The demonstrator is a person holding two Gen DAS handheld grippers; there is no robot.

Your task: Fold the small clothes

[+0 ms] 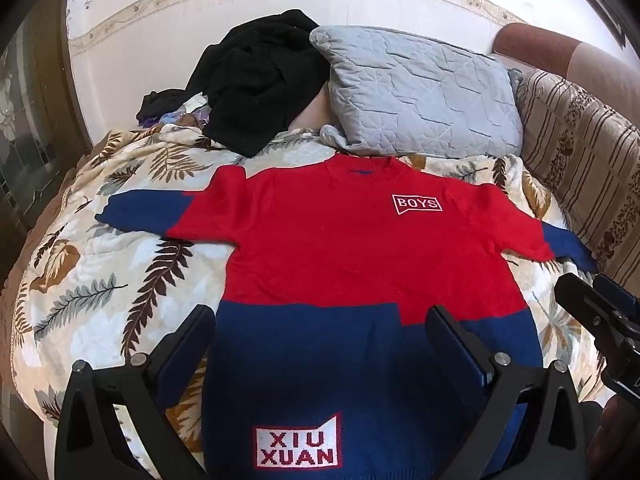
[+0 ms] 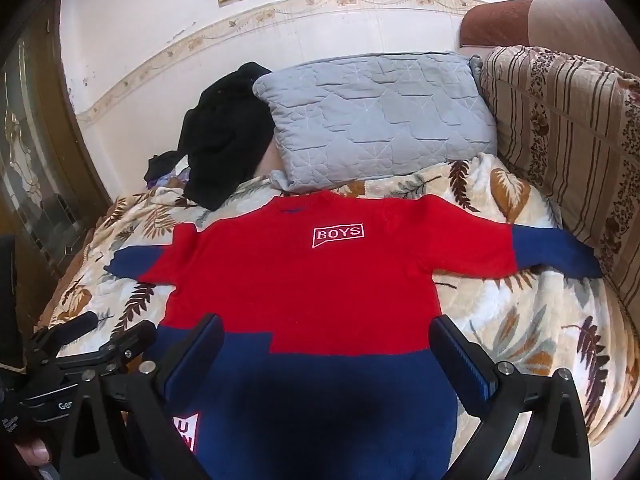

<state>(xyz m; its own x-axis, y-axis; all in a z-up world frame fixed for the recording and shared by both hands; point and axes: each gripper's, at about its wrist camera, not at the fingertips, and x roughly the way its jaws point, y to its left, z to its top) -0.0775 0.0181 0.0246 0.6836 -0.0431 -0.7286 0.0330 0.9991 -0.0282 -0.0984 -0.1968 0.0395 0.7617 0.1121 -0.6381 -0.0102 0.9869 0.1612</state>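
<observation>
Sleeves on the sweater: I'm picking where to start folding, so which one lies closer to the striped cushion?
The sleeve on the picture's right; its blue cuff ends beside the striped cushion. The other sleeve points toward the door side.

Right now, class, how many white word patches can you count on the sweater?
2. The BOYS patch sits on the red chest of the sweater; the XIU XUAN patch sits on the blue part near the hem. The back is hidden.

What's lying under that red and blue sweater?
The sweater lies spread flat on a leaf-patterned blanket, which shows all around it. Whatever sits directly beneath the sweater's body is covered, so I can't tell if anything else is there.
</observation>
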